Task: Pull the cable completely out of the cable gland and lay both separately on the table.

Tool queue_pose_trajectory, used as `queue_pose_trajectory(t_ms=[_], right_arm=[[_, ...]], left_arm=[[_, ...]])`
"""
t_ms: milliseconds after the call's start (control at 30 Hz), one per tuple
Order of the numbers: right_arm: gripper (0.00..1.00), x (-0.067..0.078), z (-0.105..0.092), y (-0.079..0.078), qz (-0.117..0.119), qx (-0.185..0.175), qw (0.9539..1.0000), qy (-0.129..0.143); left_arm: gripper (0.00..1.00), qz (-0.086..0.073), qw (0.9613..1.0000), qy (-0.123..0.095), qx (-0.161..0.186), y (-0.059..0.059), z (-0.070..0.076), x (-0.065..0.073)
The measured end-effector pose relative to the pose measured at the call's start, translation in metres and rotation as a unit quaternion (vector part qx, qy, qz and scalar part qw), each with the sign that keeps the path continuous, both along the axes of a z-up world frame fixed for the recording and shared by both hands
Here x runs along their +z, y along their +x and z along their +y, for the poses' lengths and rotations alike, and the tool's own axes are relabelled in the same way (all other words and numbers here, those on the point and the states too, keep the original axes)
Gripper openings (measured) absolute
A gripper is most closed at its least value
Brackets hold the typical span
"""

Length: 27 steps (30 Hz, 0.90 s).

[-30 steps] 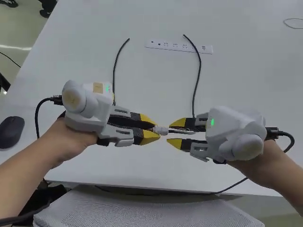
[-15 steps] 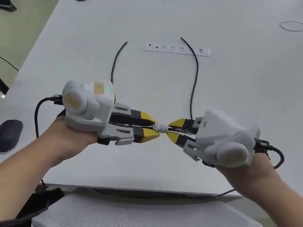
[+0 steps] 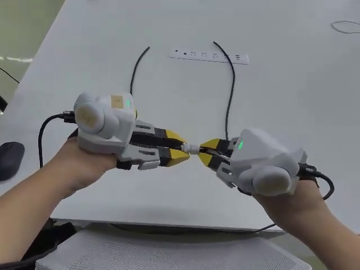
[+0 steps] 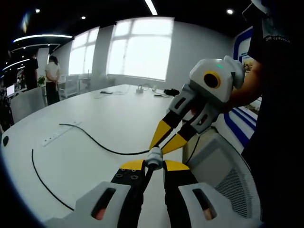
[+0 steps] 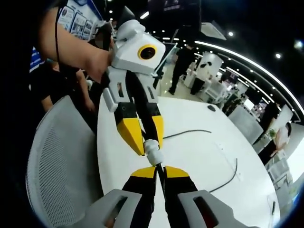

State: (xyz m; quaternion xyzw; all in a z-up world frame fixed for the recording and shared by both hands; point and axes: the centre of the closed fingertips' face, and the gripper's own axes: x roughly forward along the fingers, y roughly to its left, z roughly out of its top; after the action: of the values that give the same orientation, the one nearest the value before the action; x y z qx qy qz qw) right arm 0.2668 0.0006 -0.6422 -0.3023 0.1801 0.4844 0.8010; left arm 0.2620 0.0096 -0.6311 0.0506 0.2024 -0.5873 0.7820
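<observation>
A small white cable gland hangs above the table's front edge between my two grippers. My left gripper is shut on the gland, which sits at its yellow jaw tips. My right gripper faces it tip to tip and is shut on the thin black cable just beyond the gland. From there the cable runs over the table to the power strip. A second black stretch leads away behind the left gripper. The right gripper points in from the upper right in the left gripper view.
A white power strip lies at the back of the white table. A dark mouse rests at the left edge. A grey mesh chair stands below the front edge. People stand in the room beyond.
The right gripper has rolled and shifted slightly left, closer to the left gripper. Both keep their hold on gland and cable.
</observation>
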Motion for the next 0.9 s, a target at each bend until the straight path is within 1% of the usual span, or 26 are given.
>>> queue_pose_trajectory(t_ms=[100,300,400,567,700,800,833,900], right_arm=[[0.0,-0.001,-0.001,0.001,0.003,-0.004,1.0,0.002],[0.0,-0.003,-0.008,0.007,0.015,-0.02,0.9996,0.01],[0.0,-0.004,-0.011,0.01,0.013,-0.025,0.9996,0.008],[0.0,-0.006,-0.018,0.013,0.024,-0.039,0.9988,0.017],[0.0,-0.008,-0.027,0.018,0.036,-0.062,0.9971,0.026],[0.0,-0.011,-0.033,0.02,0.048,-0.079,0.995,0.038],[0.0,-0.013,-0.036,0.02,0.063,-0.094,0.9923,0.05],[0.0,-0.017,-0.043,0.022,0.058,-0.098,0.9927,0.043]], left_arm=[[0.14,0.004,1.0,0.0,0.0,0.002,0.0,-0.001],[0.14,0.005,1.0,-0.001,0.004,0.005,-0.001,0.0],[0.14,0.006,1.0,-0.003,0.007,0.007,-0.001,0.002],[0.14,0.01,0.9999,-0.005,0.013,0.008,0.0,0.004],[0.15,0.016,0.9995,-0.01,0.024,0.009,0.003,0.005],[0.15,0.016,0.9994,-0.012,0.027,0.008,0.004,0.006],[0.15,0.015,0.9994,-0.012,0.028,0.007,0.004,0.006],[0.15,0.016,0.9993,-0.013,0.031,0.007,0.004,0.006]])
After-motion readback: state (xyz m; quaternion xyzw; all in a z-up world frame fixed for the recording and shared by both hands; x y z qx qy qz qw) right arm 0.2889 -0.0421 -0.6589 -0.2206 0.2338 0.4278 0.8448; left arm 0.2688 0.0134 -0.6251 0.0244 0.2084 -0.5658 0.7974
